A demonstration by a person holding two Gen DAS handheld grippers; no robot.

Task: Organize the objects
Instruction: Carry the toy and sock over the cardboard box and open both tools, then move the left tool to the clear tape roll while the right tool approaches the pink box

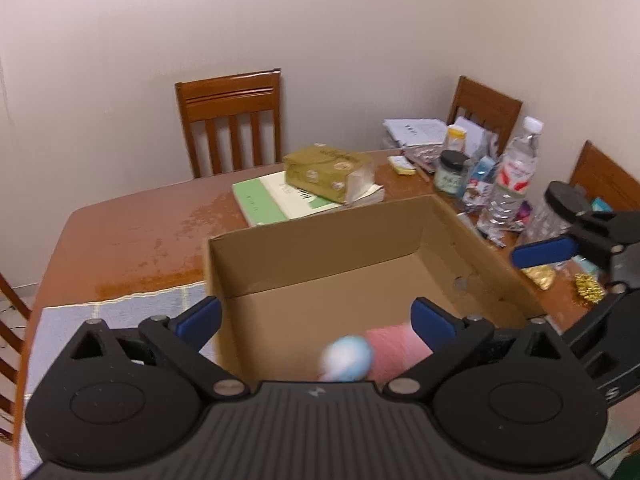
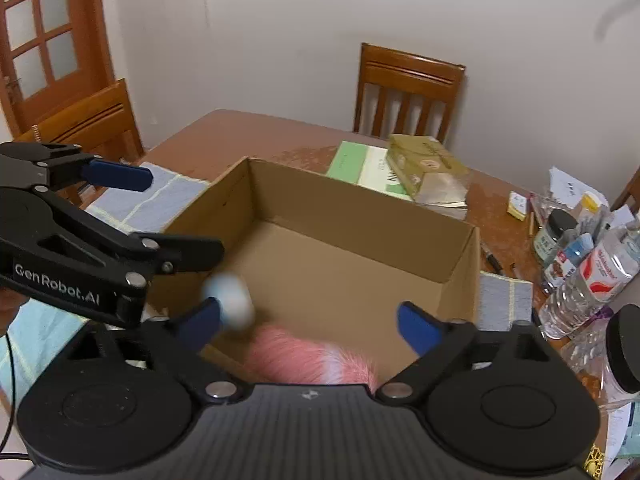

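My left gripper (image 1: 316,320): jaws spread wide, nothing between the pads, poised above the near end of the cardboard box (image 1: 320,236).
My right gripper (image 2: 312,320): released too, jaws wide apart, over the same box (image 2: 360,216), just right of my left tool.
Pink fluffy thing (image 2: 296,356): blurred, inside the box, below my jaws at the near wall.
Pale blue-white ball (image 1: 346,358): blurred, beside the pink fluff, touching neither tool.
Table (image 1: 132,224): under the box; books and bottles lie beyond my fingers.

one cardboard box (image 1: 320,256), two books (image 1: 280,200), three chairs (image 1: 230,120), two grippers (image 1: 316,320).
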